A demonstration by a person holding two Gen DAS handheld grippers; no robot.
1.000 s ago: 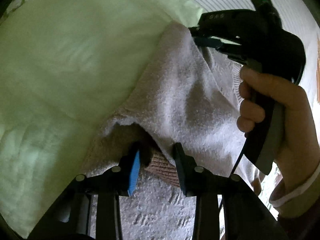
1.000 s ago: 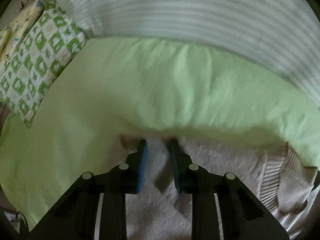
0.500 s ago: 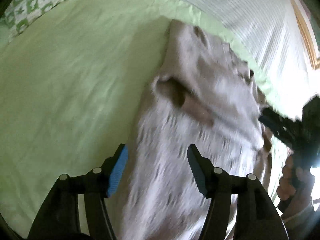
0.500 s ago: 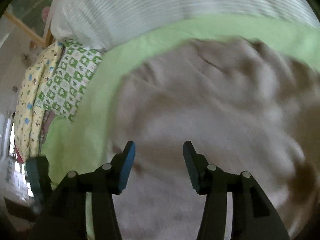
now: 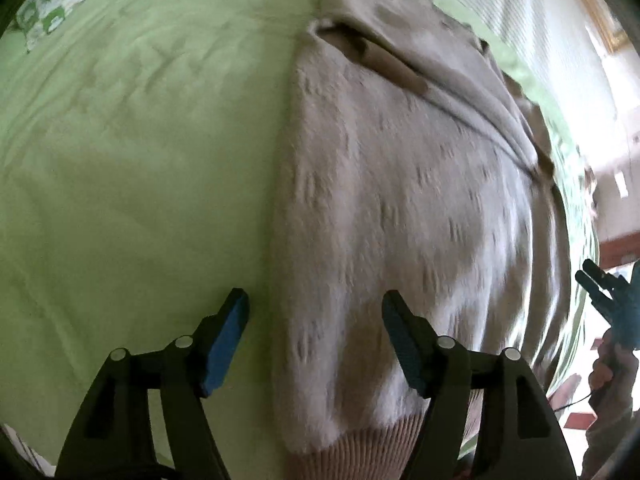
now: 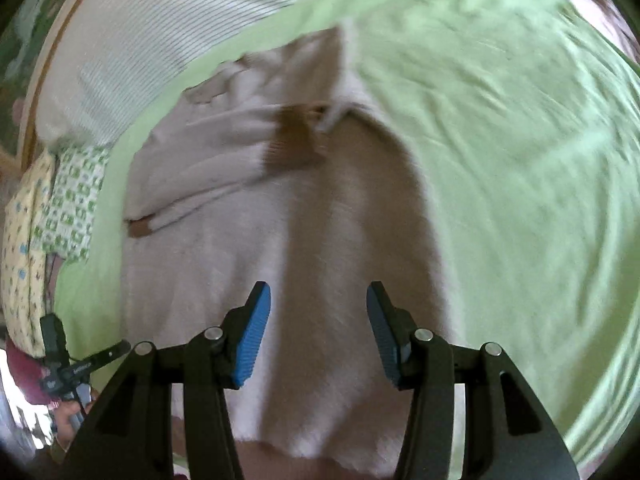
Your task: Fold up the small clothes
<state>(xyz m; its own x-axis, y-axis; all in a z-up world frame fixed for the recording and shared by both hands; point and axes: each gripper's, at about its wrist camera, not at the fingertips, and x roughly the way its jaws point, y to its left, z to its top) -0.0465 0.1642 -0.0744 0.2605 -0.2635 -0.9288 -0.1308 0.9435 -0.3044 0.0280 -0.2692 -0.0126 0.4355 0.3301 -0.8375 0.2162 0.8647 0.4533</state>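
A beige knit sweater lies on the green bedsheet, with its ribbed hem nearest me. A sleeve with a brown cuff is folded across its body. My left gripper hovers over the sweater's left edge near the hem; its jaws are opening and nothing is pinched between them. My right gripper stands open above the sweater's body, apart from the cloth. In the left wrist view the right gripper shows at the far right, held by a hand.
A white striped duvet borders the far side of the sheet. A green-and-white checked pillow and a yellow patterned cloth lie at the left. A wooden frame runs behind them. Bare green sheet spreads to the right.
Both grippers let go of the sweater's fabric and opened. They drew back toward the hem and apart, and the sleeve they carried now lies folded over the body.
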